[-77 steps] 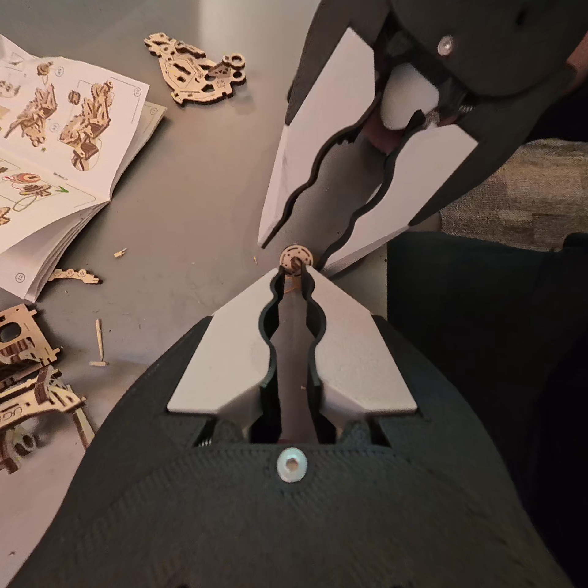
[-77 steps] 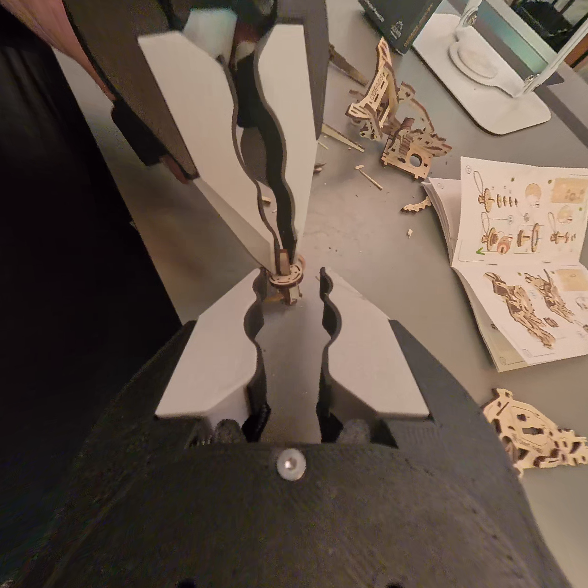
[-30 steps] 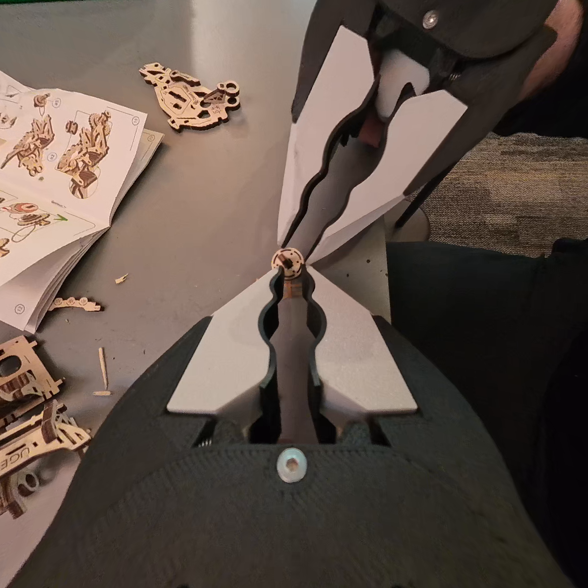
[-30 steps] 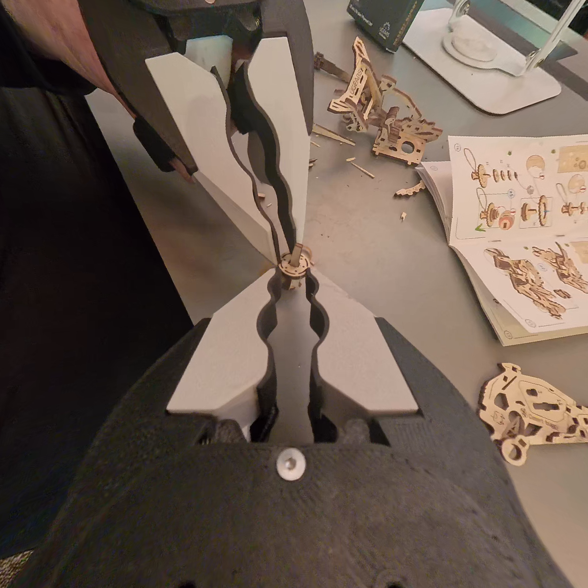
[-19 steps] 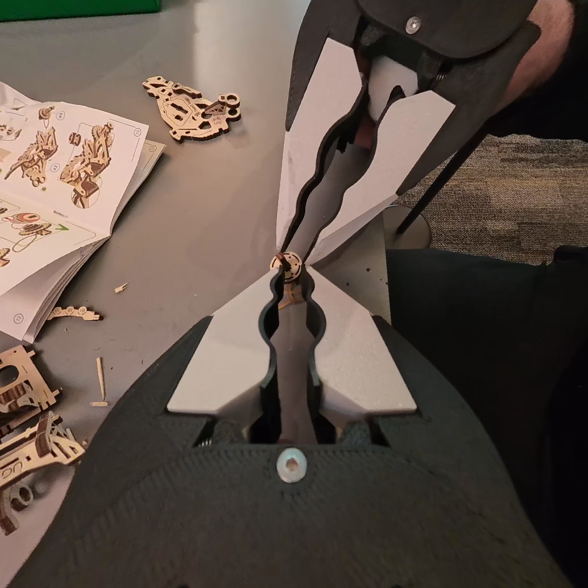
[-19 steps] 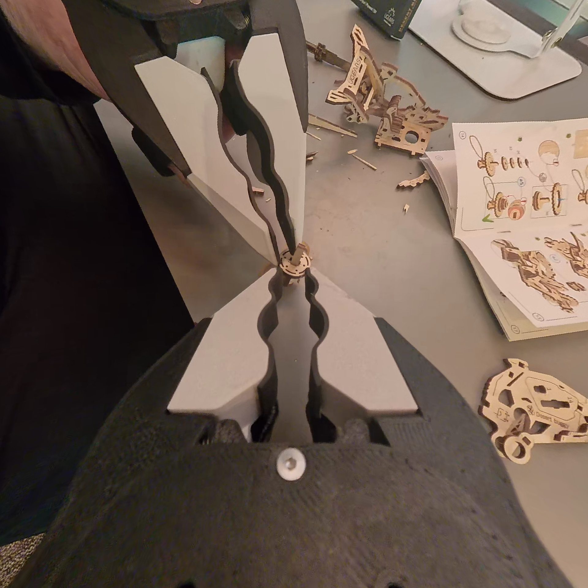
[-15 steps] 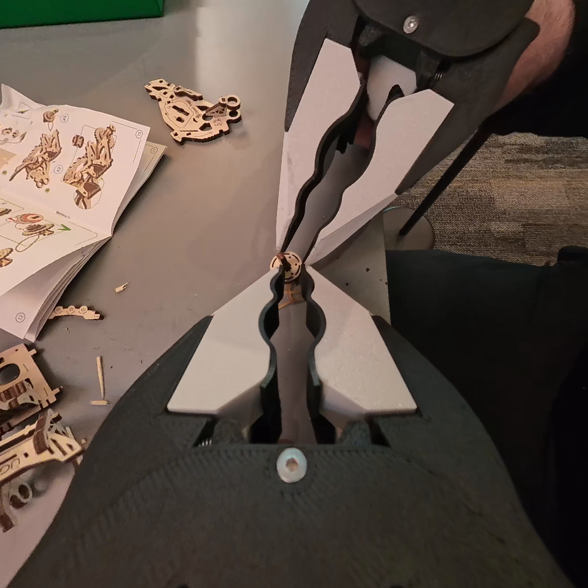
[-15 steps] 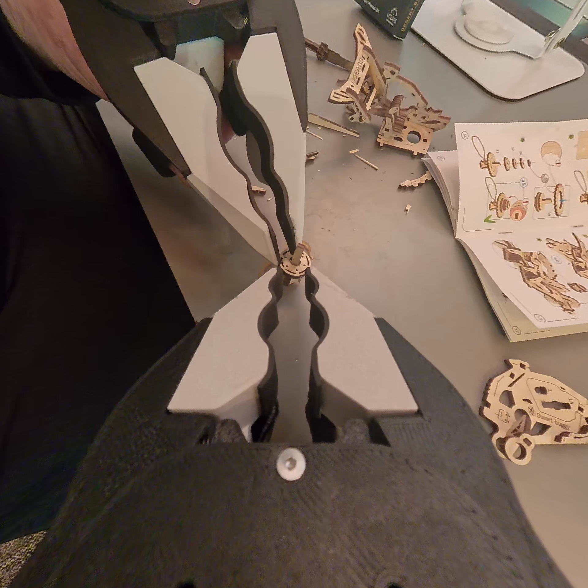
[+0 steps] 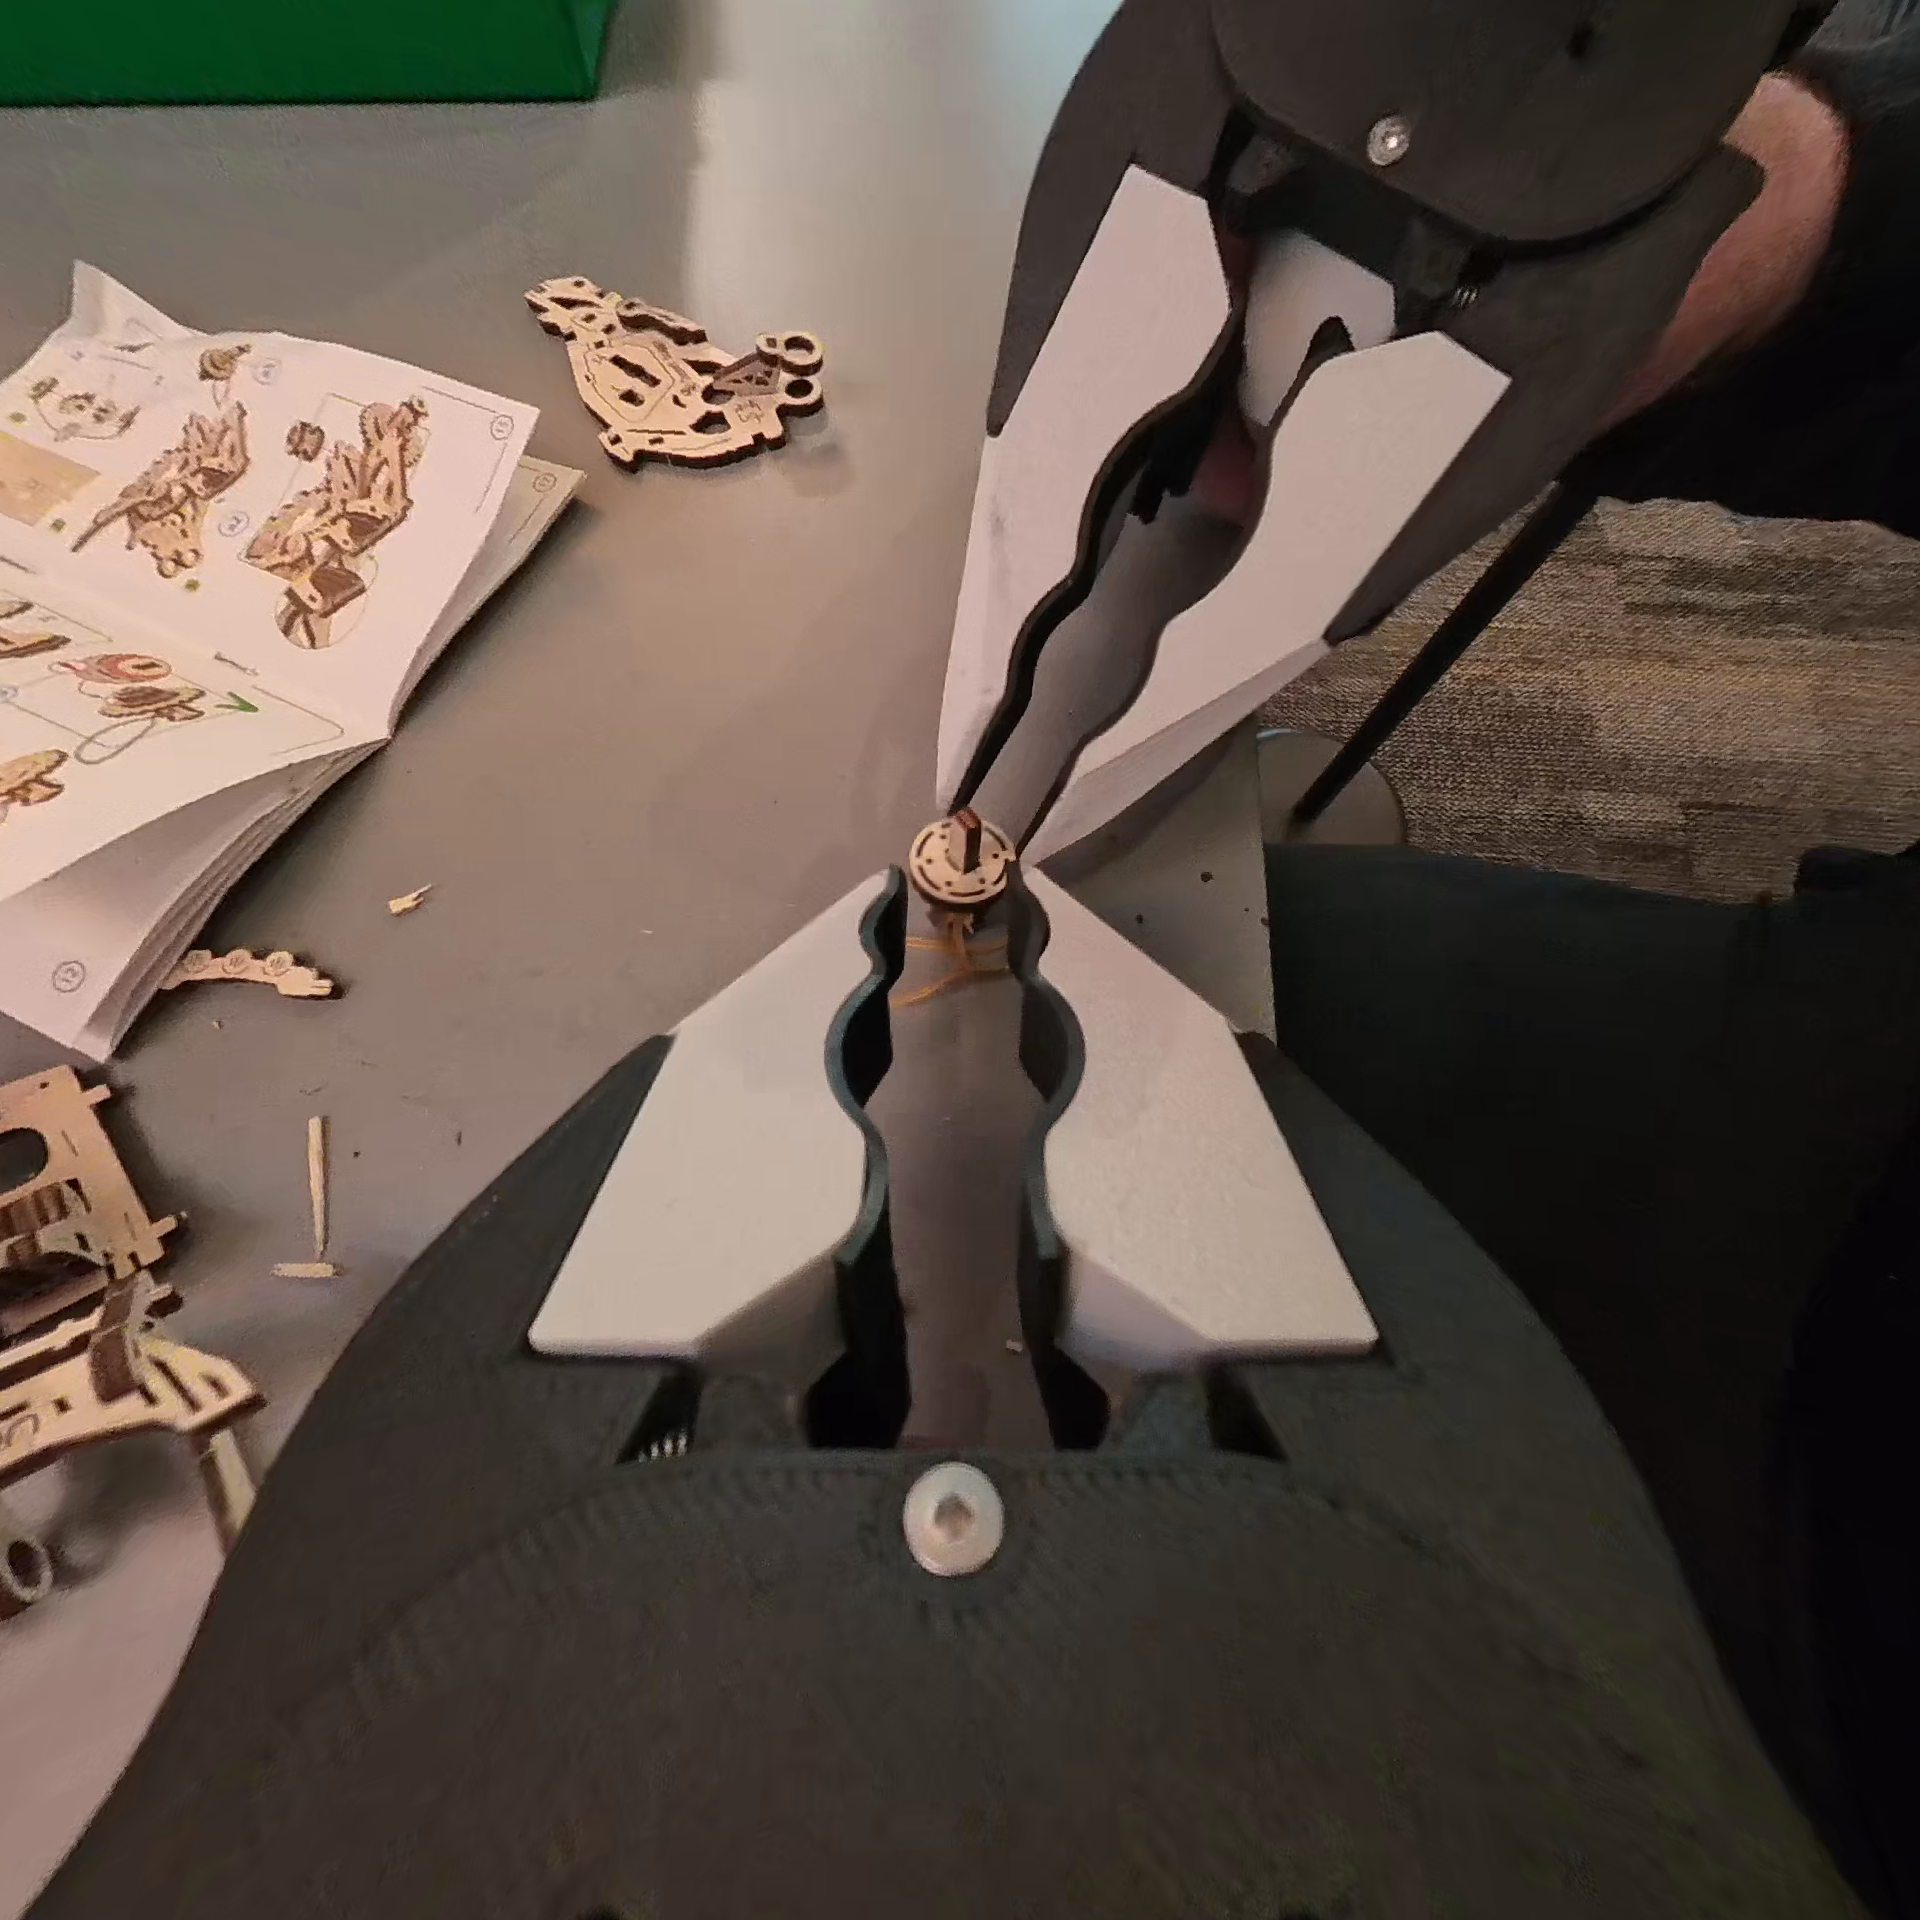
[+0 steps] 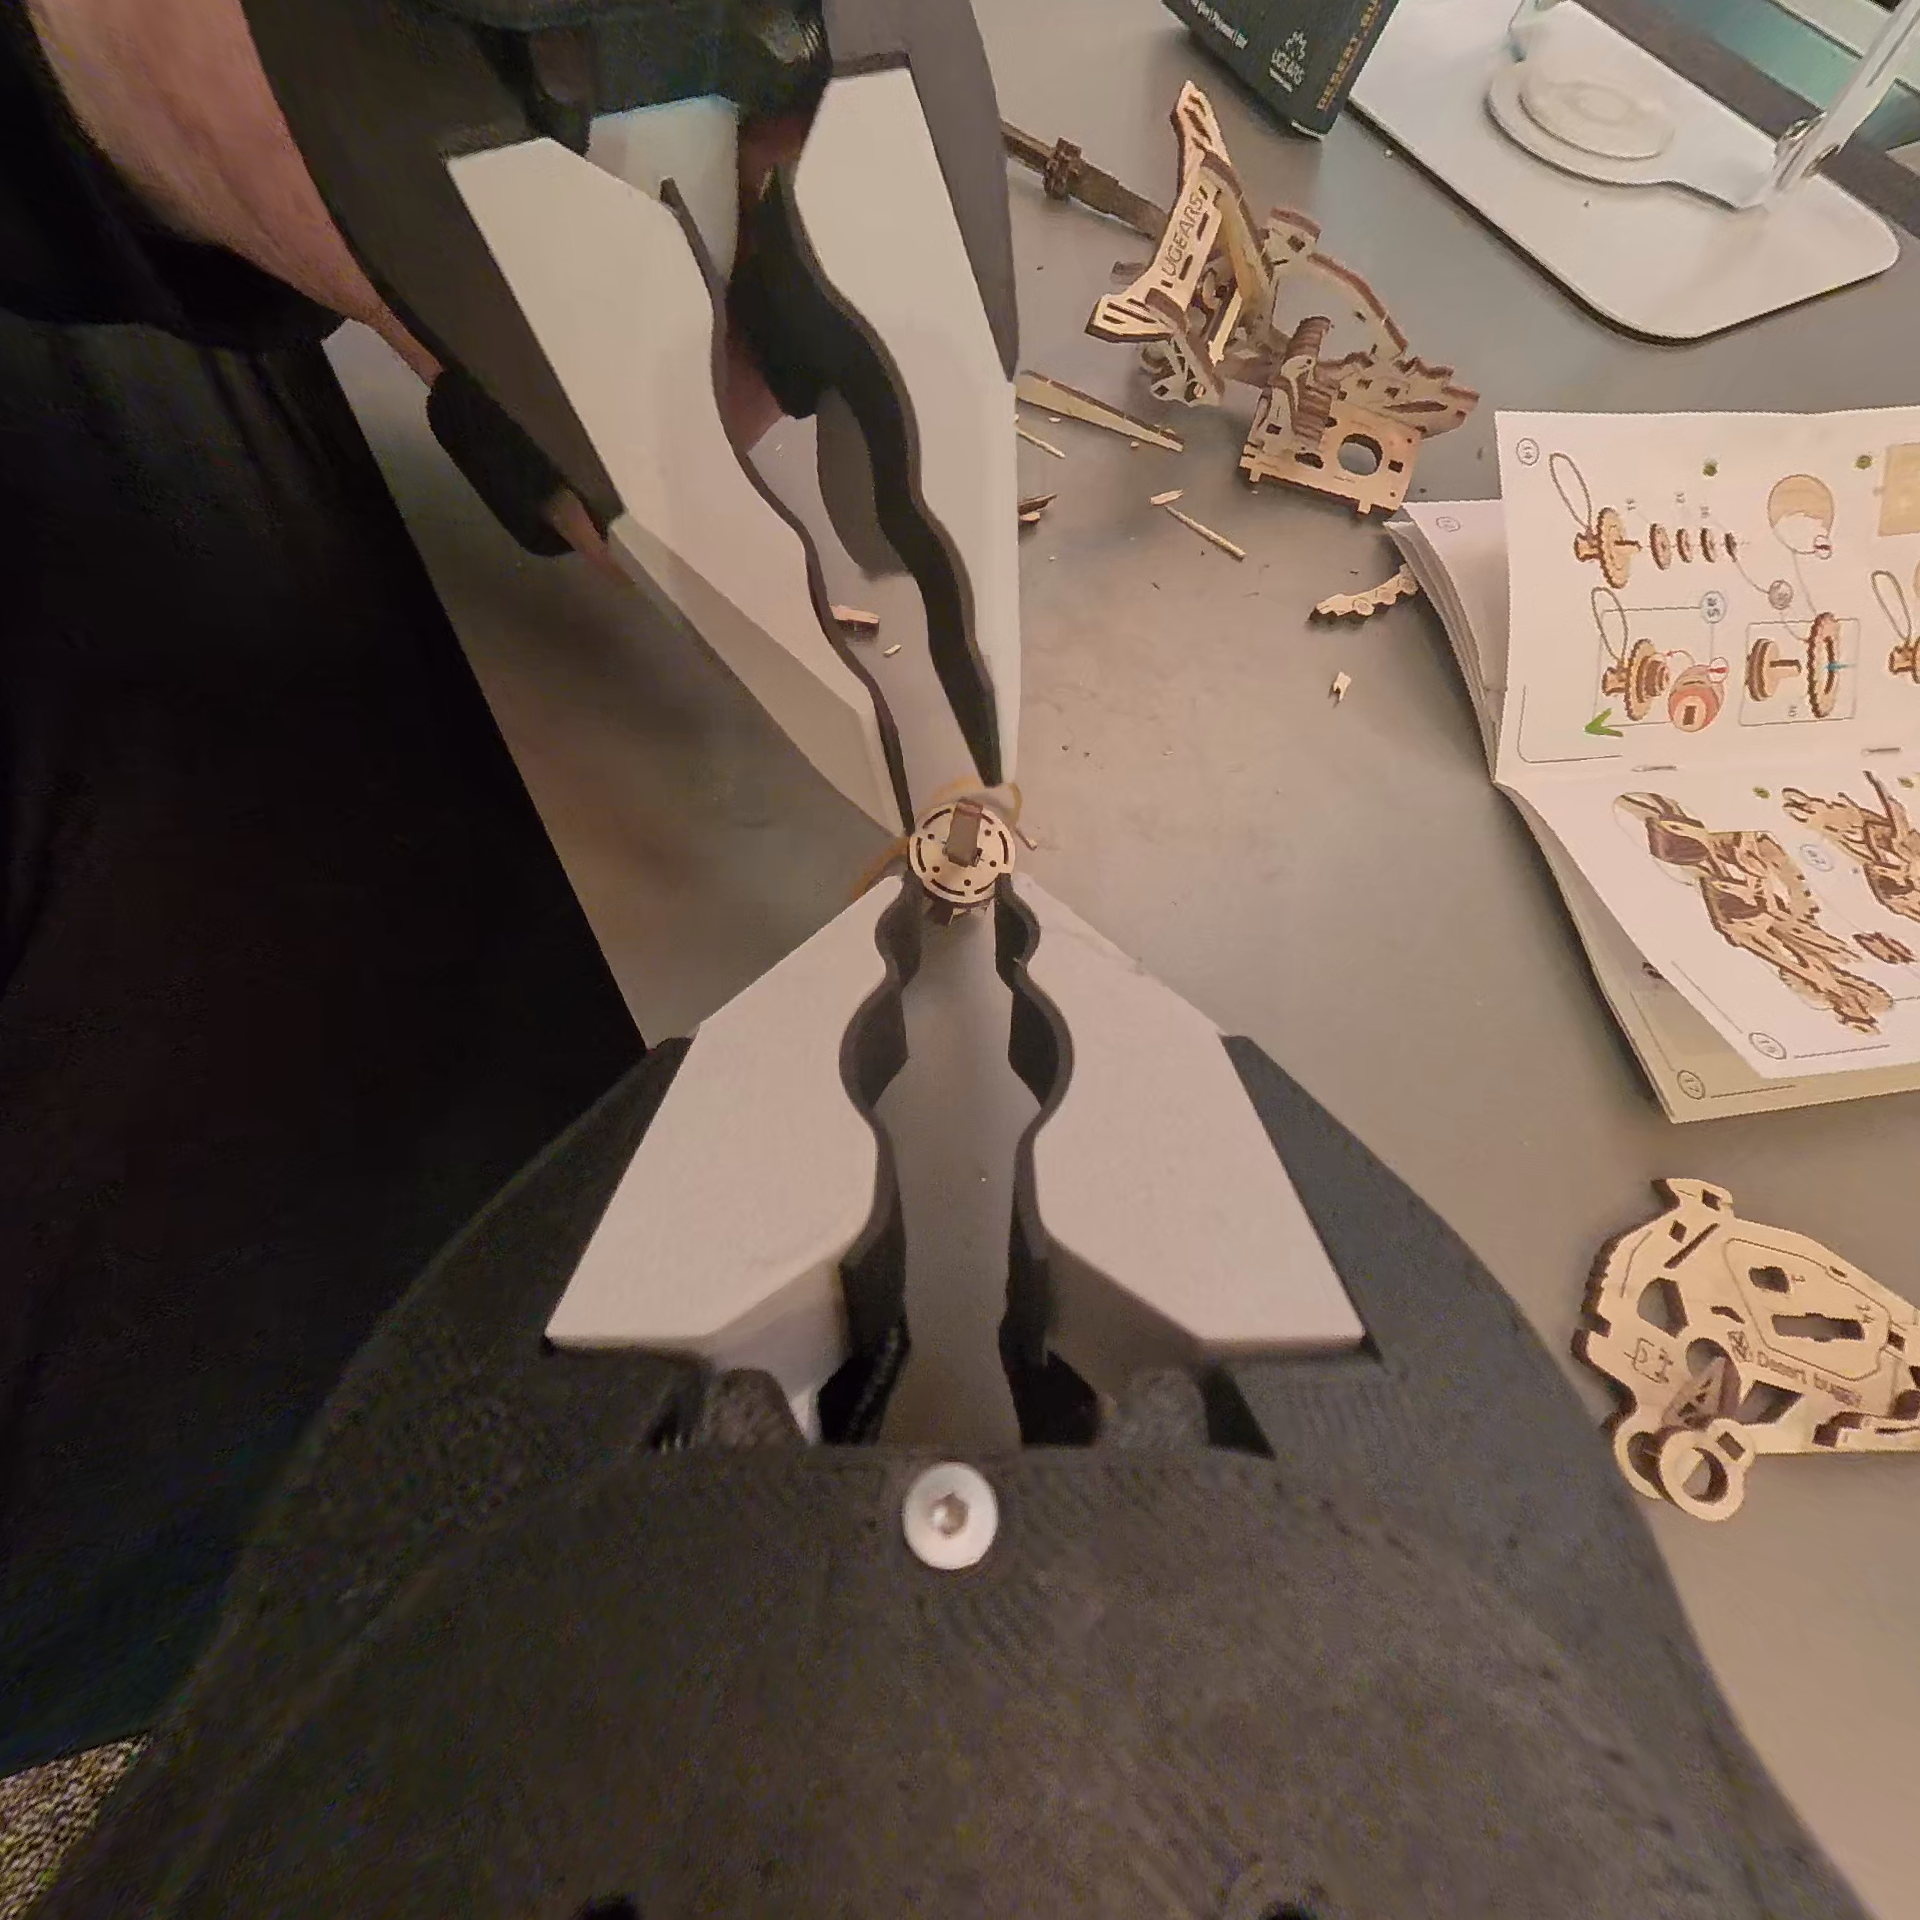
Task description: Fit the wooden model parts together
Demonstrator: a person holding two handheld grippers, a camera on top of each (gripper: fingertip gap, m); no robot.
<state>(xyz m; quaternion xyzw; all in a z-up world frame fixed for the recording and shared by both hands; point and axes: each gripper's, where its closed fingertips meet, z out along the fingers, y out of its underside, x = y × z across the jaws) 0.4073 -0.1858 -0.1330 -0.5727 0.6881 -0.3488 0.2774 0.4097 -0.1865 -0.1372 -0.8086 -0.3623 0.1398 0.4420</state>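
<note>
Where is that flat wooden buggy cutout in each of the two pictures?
Left wrist view: the buggy cutout lies on the grey table, upper left of centre, beyond the booklet.
Right wrist view: the cutout lies at the lower right edge, nearer than the booklet.
Shared landmark: the open booklet.

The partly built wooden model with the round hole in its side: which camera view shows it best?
The right wrist view: the partly built wooden model stands whole on the grey table, beyond the instruction booklet. The left wrist view shows only a blurred part, cut off by the left edge.
</note>
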